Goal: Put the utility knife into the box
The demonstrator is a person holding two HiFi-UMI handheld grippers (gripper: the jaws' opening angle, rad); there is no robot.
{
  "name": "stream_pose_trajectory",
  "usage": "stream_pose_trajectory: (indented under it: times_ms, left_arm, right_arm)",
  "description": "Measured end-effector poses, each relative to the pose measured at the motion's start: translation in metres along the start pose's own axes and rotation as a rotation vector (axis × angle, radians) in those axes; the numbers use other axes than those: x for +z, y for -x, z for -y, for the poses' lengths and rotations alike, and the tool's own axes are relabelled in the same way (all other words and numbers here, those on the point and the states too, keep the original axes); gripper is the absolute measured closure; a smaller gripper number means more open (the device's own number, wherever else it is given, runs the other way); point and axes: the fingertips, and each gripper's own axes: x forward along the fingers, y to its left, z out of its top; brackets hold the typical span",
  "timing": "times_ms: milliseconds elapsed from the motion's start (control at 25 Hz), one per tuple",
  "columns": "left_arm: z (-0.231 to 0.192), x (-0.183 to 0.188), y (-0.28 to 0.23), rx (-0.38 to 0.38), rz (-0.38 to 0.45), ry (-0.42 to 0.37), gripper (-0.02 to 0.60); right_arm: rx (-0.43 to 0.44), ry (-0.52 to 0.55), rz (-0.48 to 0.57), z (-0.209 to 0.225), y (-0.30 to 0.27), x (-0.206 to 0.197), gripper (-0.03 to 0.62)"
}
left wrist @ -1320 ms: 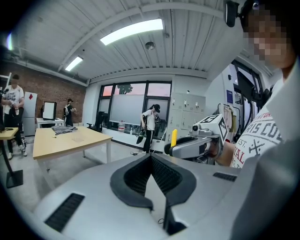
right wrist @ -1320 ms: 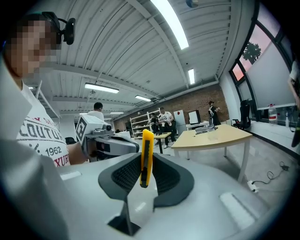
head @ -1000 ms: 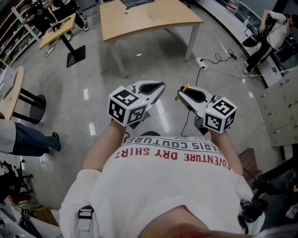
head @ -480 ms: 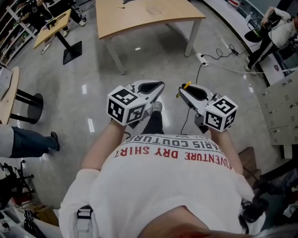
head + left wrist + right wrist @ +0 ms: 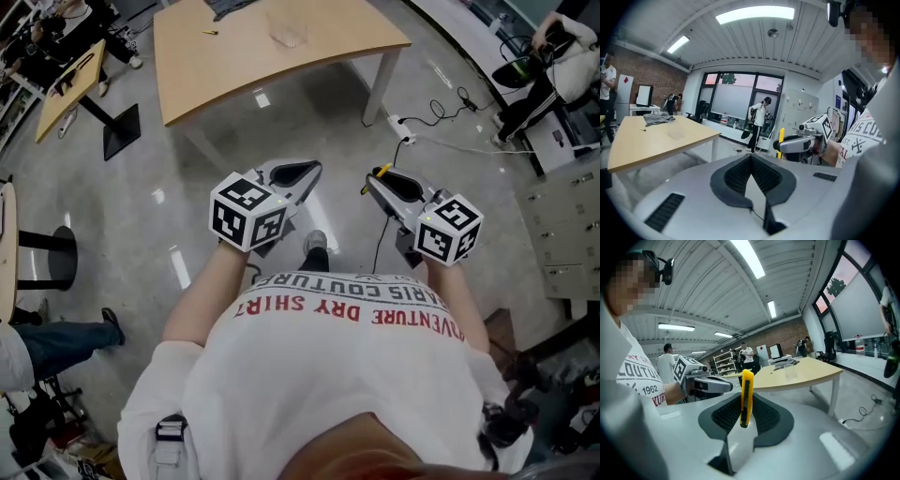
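The person wears a white short-sleeved T-shirt (image 5: pixel 347 375) with two rows of print across the chest, one in dark letters and one in red. A black strap (image 5: pixel 172 433) with a buckle lies on the shirt at the left shoulder. A black camera mount (image 5: pixel 665 269) sits on the head. The left hand-held gripper (image 5: pixel 312 168) and the right hand-held gripper (image 5: pixel 373 180) have smooth light-grey shells that taper toward the tip. Each carries a white cube printed with black square markers: the left cube (image 5: pixel 247 212) and the right cube (image 5: pixel 449 228). Black ribbed pads (image 5: pixel 736 178) line the jaws in a V shape, and dark slotted vents (image 5: pixel 665 212) are set into the shell on either side.
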Motion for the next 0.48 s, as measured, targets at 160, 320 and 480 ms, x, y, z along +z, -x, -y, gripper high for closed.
stream_pose_trajectory:
  times_ms: [160, 320, 480]
  left_arm:
    - [-0.105, 0.058, -0.058, 0.028, 0.004, 0.009, 0.580]
    - [-0.184, 0.104, -0.093, 0.074, 0.030, 0.007, 0.580]
    - [-0.233, 0.130, -0.107, 0.105, 0.044, 0.008, 0.580]
  right_arm:
    - [0.010, -0.005, 0.002, 0.093, -0.082, 0.060, 0.525]
    - [0.035, 0.023, 0.014, 0.154, -0.147, 0.108, 0.525]
    - [0.059, 0.050, 0.022, 0.185, -0.186, 0.138, 0.525]
